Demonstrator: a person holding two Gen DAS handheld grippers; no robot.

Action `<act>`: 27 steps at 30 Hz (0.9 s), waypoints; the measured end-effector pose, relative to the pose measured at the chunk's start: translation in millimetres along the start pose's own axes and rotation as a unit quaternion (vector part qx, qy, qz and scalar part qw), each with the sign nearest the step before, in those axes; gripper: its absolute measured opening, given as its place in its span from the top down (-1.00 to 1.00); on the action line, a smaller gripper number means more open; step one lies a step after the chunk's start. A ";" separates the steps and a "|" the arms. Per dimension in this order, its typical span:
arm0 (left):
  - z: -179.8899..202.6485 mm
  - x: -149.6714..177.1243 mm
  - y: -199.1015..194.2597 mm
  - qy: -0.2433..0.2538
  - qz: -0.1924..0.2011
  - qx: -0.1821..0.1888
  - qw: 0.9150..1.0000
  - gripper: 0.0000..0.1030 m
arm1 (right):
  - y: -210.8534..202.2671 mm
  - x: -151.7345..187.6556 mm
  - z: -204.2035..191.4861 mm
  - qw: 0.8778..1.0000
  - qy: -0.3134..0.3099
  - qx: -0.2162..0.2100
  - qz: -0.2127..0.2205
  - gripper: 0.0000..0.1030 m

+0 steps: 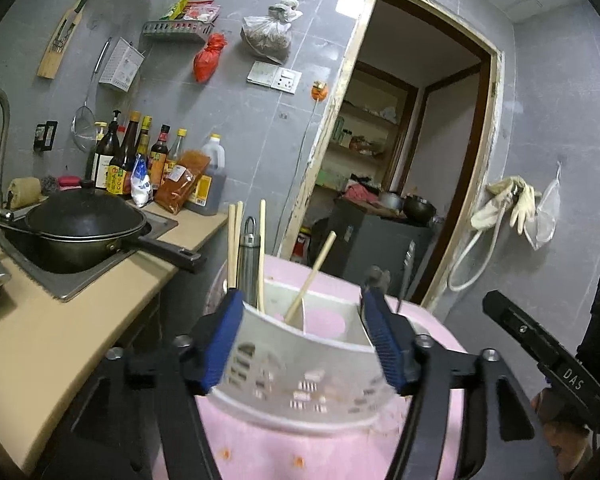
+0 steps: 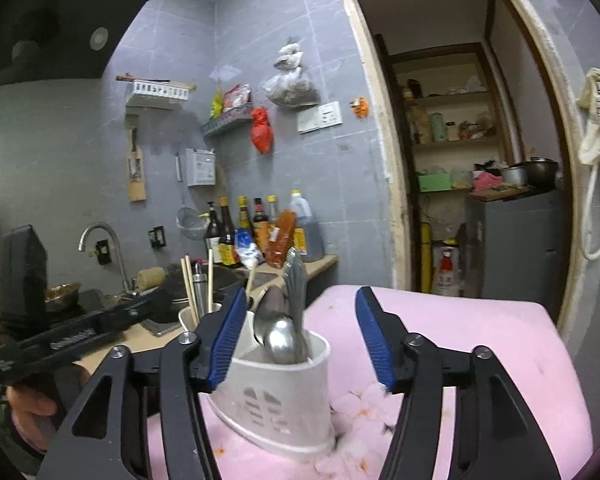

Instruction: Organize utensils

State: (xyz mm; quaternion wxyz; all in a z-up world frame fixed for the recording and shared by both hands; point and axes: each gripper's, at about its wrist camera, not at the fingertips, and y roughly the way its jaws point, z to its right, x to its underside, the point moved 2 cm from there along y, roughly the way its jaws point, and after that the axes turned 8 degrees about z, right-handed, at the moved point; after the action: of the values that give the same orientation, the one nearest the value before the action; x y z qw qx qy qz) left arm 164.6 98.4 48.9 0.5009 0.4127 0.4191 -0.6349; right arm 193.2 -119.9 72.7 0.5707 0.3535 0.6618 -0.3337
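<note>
A white plastic utensil caddy (image 1: 300,364) stands on a pink surface (image 1: 284,452). My left gripper (image 1: 306,334) is shut on the caddy, one blue pad on each side wall. Wooden chopsticks (image 1: 262,256) and a steel tool handle (image 1: 249,264) stand in its left compartment, and one chopstick (image 1: 310,278) leans in the middle. In the right wrist view the caddy (image 2: 276,396) holds metal spoons (image 2: 280,340) and a fork-like utensil (image 2: 296,280). My right gripper (image 2: 302,344) is open and empty, its left pad beside the caddy.
A beige counter (image 1: 40,344) to the left holds a sink with a black wok (image 1: 84,224) and several sauce bottles (image 1: 140,160). A doorway (image 1: 400,160) to a pantry lies behind. Gloves (image 1: 508,200) hang on the right wall.
</note>
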 end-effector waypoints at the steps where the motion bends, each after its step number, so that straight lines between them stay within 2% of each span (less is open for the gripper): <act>1: 3.2 1.7 -4.9 0.003 -0.004 0.001 1.000 -0.29 | -6.4 0.7 0.5 1.000 0.000 0.009 0.000 -0.37; 4: 11.6 8.2 -16.5 0.009 -0.019 0.004 1.000 -0.55 | -24.4 3.6 2.6 0.999 -0.001 0.034 -0.003 -0.51; 7: 20.1 18.8 -27.5 0.017 -0.036 0.004 0.999 -0.67 | -42.4 8.0 3.2 0.998 -0.004 0.063 -0.013 -0.67; 11: 29.6 34.9 -40.3 0.031 -0.051 -0.001 0.998 -0.73 | -70.6 17.3 5.1 0.994 -0.001 0.105 -0.027 -0.99; 15: 35.8 48.9 -52.4 0.037 -0.055 -0.005 0.998 -0.73 | -93.7 27.4 7.1 0.989 -0.003 0.140 -0.041 -1.00; 19: 42.0 59.8 -63.5 0.060 -0.047 -0.025 0.997 -0.73 | -112.2 34.5 10.2 0.984 -0.008 0.171 -0.052 -1.00; 27: 44.6 76.7 -70.2 0.067 -0.049 -0.042 0.996 -0.73 | -130.4 42.4 14.1 0.978 -0.009 0.201 -0.057 -1.00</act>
State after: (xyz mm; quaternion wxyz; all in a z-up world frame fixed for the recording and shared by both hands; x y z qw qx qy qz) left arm 79.0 44.3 -1.4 0.4562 0.4121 0.4979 -0.6116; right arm 85.7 -196.9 33.9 0.4743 0.4197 0.5948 -0.4951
